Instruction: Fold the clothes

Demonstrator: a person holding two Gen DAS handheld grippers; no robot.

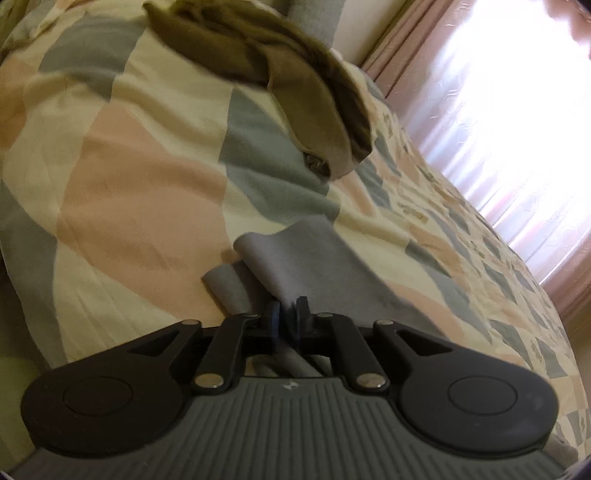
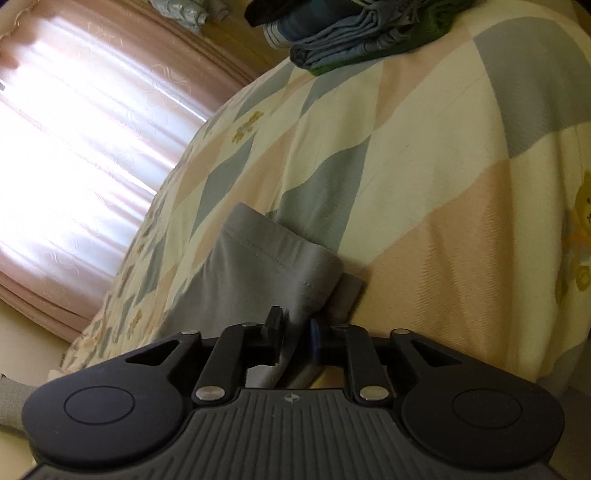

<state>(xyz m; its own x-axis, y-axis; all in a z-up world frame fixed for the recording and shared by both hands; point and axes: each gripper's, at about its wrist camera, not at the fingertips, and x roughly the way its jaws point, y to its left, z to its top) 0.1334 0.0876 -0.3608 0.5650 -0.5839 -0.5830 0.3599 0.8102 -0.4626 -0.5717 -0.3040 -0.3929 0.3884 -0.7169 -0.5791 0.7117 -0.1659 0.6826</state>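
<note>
The grey garment (image 1: 295, 258) lies on the bed (image 1: 140, 184), on a quilt cover of cream, pink and grey-blue diamonds. It is a plain, soft knit in mid grey, with no print. In the left wrist view its near part rises in a smooth fold from the quilt up to the left hand-held gripper (image 1: 288, 314), whose jaws are pressed together on a pinch of the cloth; a second, lower layer shows just to the left of the fold. In the right wrist view the same garment (image 2: 273, 266) shows a doubled edge with a stitched hem line running across it, rounded over at its right end, and a smaller flap sticking out beside it. The right hand-held gripper (image 2: 293, 330) has its jaws a little apart with grey cloth between them; whether the pads press on it I cannot tell.

Farther up the bed lies a crumpled olive-brown garment (image 1: 295, 74). A stack of folded clothes (image 2: 354, 33) in blue, black and green sits near the far edge. Pink curtains (image 2: 74, 129) glow with daylight.
</note>
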